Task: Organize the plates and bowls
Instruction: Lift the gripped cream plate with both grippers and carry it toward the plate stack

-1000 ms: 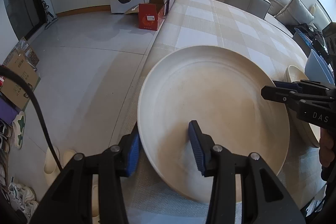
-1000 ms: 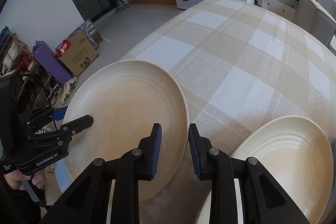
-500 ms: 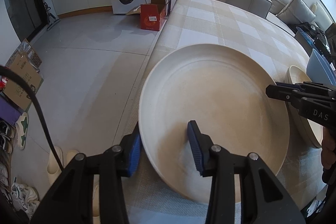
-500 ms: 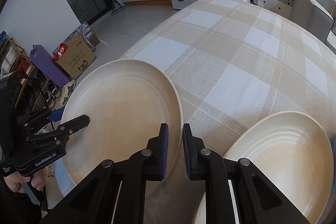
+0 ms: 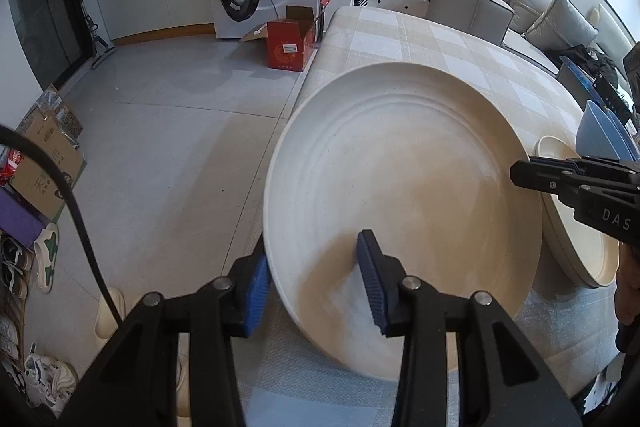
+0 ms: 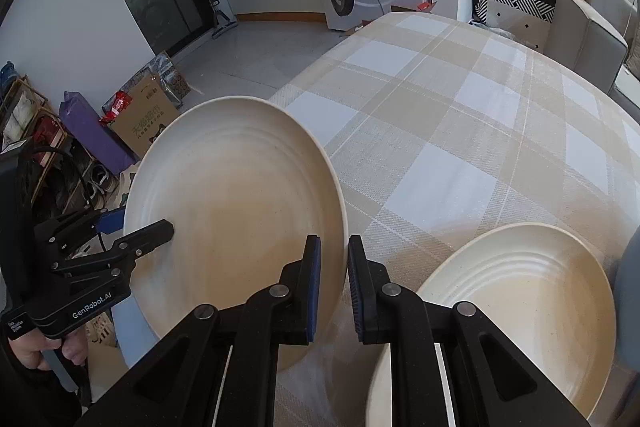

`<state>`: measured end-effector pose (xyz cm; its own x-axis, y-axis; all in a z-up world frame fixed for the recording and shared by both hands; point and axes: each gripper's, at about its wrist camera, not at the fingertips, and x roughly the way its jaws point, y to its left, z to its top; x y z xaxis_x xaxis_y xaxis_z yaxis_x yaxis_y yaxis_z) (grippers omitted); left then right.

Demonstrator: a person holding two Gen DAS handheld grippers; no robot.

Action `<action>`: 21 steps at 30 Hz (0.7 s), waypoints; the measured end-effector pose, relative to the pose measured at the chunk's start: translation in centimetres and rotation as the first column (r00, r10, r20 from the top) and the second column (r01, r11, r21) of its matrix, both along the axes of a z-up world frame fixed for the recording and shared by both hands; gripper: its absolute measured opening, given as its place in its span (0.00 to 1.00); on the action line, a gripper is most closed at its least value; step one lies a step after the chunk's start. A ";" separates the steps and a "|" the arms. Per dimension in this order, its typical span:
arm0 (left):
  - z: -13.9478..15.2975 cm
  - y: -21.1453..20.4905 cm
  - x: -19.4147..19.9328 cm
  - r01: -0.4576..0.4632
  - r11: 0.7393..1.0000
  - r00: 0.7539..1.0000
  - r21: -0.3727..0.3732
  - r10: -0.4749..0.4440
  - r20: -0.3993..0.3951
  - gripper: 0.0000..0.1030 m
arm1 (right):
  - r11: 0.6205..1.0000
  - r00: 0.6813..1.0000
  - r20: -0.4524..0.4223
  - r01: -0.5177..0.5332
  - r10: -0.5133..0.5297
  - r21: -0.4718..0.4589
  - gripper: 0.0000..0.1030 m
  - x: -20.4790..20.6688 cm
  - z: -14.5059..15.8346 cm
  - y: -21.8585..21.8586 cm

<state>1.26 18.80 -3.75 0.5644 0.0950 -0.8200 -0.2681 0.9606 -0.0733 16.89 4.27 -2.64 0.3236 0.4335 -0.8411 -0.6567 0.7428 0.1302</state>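
The right gripper (image 6: 331, 297) is now clamping the near right rim of the large round cream ceramic plate (image 6: 236, 219), its blue-padded jaws drawn in tight on the thin edge; a second ago they were standing wider around that rim. The left gripper (image 5: 310, 285) is straddling the plate's opposite edge, one blue pad under the rim and the other lying on the inner face, much as before; whether both pads are pressing cannot be told. The plate is sitting at the near left corner of the beige and white checked tablecloth (image 6: 460, 131), tilted slightly, with its left edge overhanging the grey tiled floor (image 5: 160, 131). A second cream ribbed plate (image 6: 516, 311) is lying just beside it to the right.
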 end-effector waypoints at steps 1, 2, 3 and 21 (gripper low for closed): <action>0.1 -0.1 0.0 0.002 1.000 1.000 0.002 -0.002 0.002 0.39 | 1.000 1.000 0.001 0.002 -0.002 0.003 0.13 0.0 0.1 -0.1; 0.2 -0.2 0.0 0.004 1.000 1.000 0.002 -0.004 0.004 0.39 | 1.000 1.000 0.001 0.005 -0.005 0.005 0.13 -0.1 0.3 -0.2; 0.4 -0.3 0.1 0.007 1.000 1.000 0.003 -0.007 0.006 0.39 | 1.000 1.000 0.002 0.008 -0.008 0.008 0.13 -0.1 0.5 -0.4; 2.5 -3.9 2.9 0.120 0.993 0.992 0.014 -0.120 0.038 0.40 | 0.994 0.994 0.037 0.105 -0.104 -0.017 0.13 -1.1 3.3 -5.8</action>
<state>4.15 14.95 -1.26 0.6038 0.0338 -0.7964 -0.1482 0.9864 -0.0705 15.79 -1.53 0.63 0.3962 0.3797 -0.8360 -0.5794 0.8097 0.0932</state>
